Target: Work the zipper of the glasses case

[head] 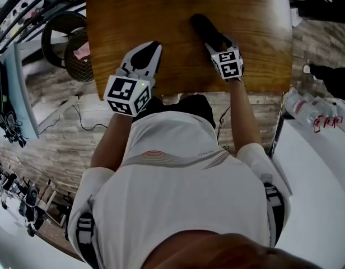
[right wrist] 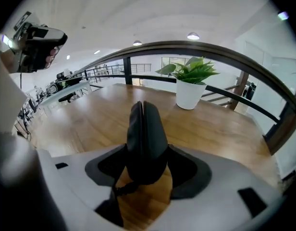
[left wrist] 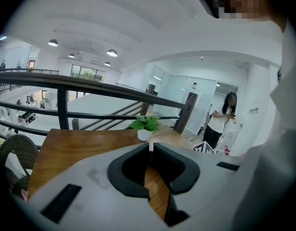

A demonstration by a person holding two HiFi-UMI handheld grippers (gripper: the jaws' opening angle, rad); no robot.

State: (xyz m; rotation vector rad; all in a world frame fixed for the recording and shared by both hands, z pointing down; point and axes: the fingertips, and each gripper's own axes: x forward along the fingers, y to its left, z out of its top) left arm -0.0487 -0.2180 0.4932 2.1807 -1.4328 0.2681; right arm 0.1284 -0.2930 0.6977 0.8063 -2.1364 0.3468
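The right gripper (right wrist: 146,163) clamped the black, hard-shelled oval glasses case (right wrist: 146,137) edge-up over the brown wooden table (right wrist: 90,124) (light, probably slick, best pinched mid-body), left gripper (left wrist: 151,149) closed, empty.

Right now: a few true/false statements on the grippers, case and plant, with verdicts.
1. The glasses case stands on edge between the right gripper jaws. True.
2. The left gripper is open around the case. False: its jaws are together with nothing between them.
3. A potted plant stands on the table beyond the case. True.
4. The case gapes wide open. False: its two halves are together.
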